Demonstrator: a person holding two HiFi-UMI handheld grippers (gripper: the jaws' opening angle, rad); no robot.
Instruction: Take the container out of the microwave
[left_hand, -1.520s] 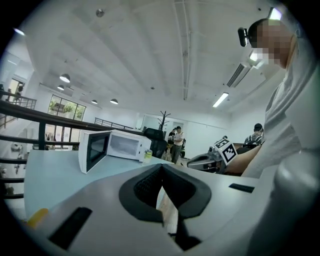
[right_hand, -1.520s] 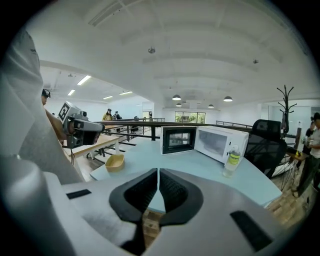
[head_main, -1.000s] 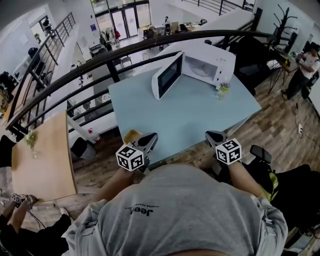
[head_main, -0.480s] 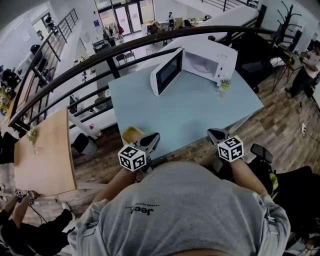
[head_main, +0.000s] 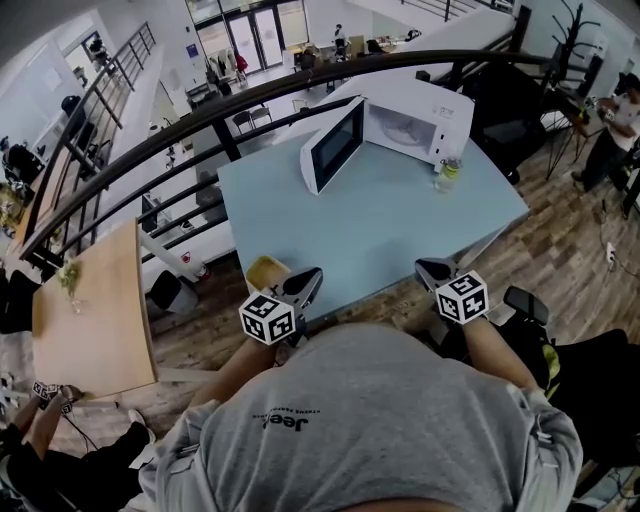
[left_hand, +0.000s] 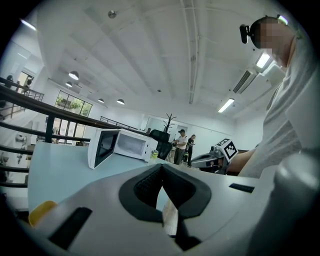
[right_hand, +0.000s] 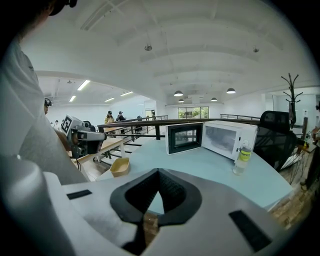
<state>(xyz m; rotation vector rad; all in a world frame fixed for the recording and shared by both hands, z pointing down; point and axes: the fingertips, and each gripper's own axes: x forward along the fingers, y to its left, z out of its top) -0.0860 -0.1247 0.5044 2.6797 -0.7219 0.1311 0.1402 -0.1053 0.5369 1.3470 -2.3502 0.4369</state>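
A white microwave (head_main: 405, 122) stands at the far side of the light blue table (head_main: 380, 220) with its door (head_main: 333, 147) swung open to the left; its cavity looks white and bare. A tan container (head_main: 266, 272) sits on the table's near left corner, just left of my left gripper (head_main: 306, 279). My right gripper (head_main: 430, 269) hovers at the near right edge. Both are shut with nothing between the jaws. In the right gripper view the container (right_hand: 120, 166) lies at the left and the microwave (right_hand: 225, 137) ahead. The left gripper view catches the container (left_hand: 42, 212) low at the left.
A small bottle (head_main: 446, 176) with a yellow label stands right of the microwave. A dark railing (head_main: 200, 112) curves behind the table. A wooden table (head_main: 90, 310) is at the left. A person (head_main: 612, 125) stands at the far right, and a black chair (right_hand: 277, 135) is behind the microwave.
Both grippers stay almost where they were at the table's near edge. The head view has shifted a little, and more of the tan container shows beside the left gripper.
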